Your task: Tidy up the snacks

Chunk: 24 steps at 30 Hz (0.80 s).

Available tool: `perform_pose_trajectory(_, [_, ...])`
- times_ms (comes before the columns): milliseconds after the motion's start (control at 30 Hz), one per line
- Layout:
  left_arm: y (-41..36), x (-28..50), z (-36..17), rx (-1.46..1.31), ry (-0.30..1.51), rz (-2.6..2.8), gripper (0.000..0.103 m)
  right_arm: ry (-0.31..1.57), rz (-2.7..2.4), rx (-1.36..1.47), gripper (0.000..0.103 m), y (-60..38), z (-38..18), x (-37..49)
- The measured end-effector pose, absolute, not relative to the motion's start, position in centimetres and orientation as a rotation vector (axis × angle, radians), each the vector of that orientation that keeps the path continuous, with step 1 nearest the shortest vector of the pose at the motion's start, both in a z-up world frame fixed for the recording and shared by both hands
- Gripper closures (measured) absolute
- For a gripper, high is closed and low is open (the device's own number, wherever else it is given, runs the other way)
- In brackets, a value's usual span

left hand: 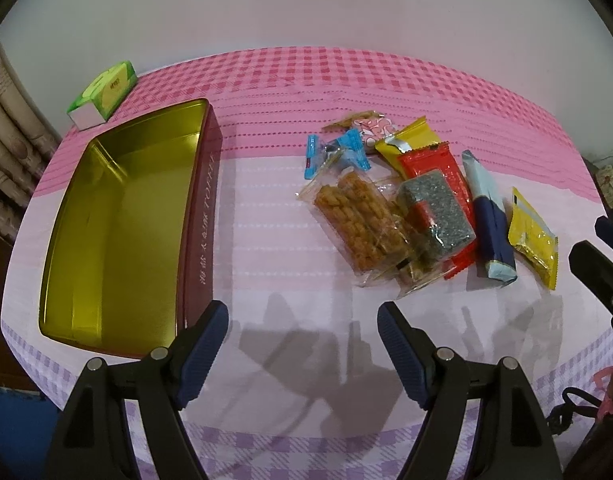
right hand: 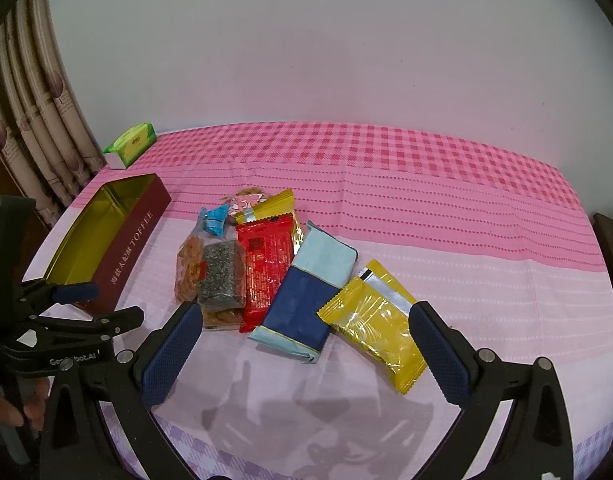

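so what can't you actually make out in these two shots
- Pink-patterned snack, right wrist view: mostly hidden behind the yellow packet and blue candy.
- Twisted fried snacks, right wrist view: half covered by the sesame bar.
- Right gripper, left wrist view: cut off by the frame edge.
- Tissue box print: too small.

Pretty dim indoor light with a pinkish-purple cast. Heavy fisheye bending and black vignette in the corners. Soft grey shadows fall on the pink checked cloth-covered counter (left hand: 266, 208) up front. Wrappers show mild glare; overall slightly soft.
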<state>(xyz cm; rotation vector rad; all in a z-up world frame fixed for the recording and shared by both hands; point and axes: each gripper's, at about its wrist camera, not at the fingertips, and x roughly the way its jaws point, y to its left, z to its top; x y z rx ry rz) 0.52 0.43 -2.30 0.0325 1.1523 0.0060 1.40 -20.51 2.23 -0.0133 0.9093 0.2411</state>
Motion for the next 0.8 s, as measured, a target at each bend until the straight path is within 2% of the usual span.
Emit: perform_pose_trajectory(800, [0.48,0.66,-2.5,0.034,1.163,0.014,0.024,0.911,0.245,-0.01,0.001,-20.49,2.16,1.24])
